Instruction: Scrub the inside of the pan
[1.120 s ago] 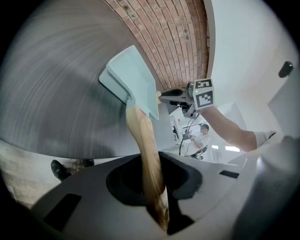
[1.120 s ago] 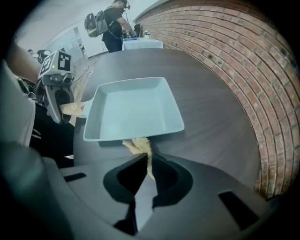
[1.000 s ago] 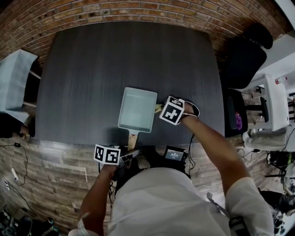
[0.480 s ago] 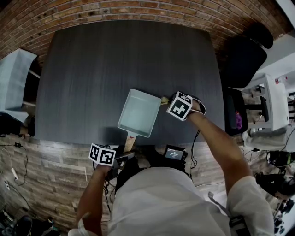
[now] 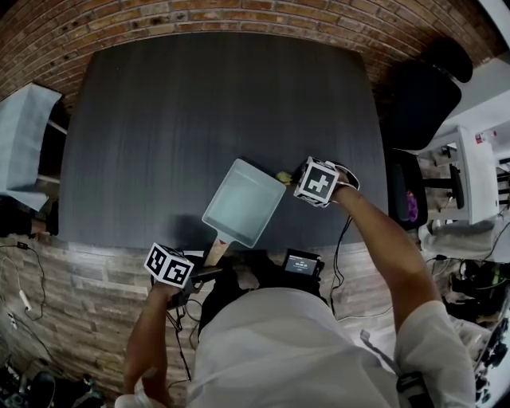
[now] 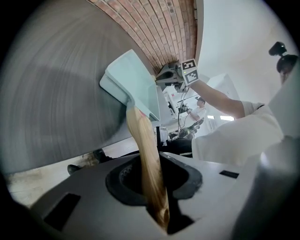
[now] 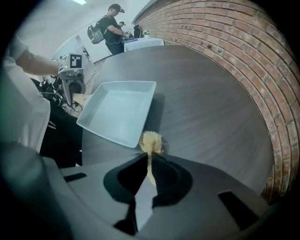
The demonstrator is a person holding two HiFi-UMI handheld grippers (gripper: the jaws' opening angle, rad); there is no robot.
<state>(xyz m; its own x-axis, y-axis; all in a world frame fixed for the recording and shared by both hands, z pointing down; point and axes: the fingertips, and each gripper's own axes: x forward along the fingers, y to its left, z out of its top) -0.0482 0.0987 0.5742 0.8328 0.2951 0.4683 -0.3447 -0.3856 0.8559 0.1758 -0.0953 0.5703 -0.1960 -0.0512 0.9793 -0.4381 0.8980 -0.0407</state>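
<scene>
A pale blue square pan (image 5: 242, 202) with a wooden handle (image 5: 217, 252) rests on the dark table (image 5: 199, 111) near its front edge, turned at an angle. My left gripper (image 6: 154, 187) is shut on the wooden handle (image 6: 145, 159), off the table's front edge. My right gripper (image 7: 150, 171) is shut on a thin yellow scrub pad (image 7: 151, 143) and points steeply down just outside the pan (image 7: 117, 110), at its right corner. In the head view the pad (image 5: 283, 176) peeks out beside the right gripper's marker cube (image 5: 317, 182).
A brick wall (image 5: 239, 16) runs behind the table. A black chair (image 5: 422, 96) stands at the right, and a pale bin (image 5: 24, 135) at the left. A small screen device (image 5: 301, 263) sits at the person's waist. People stand far off in the right gripper view.
The pan has swung clockwise, its far end going right as the left gripper carried the handle left. The right gripper with the pad has shifted right, off the pan's edge.
</scene>
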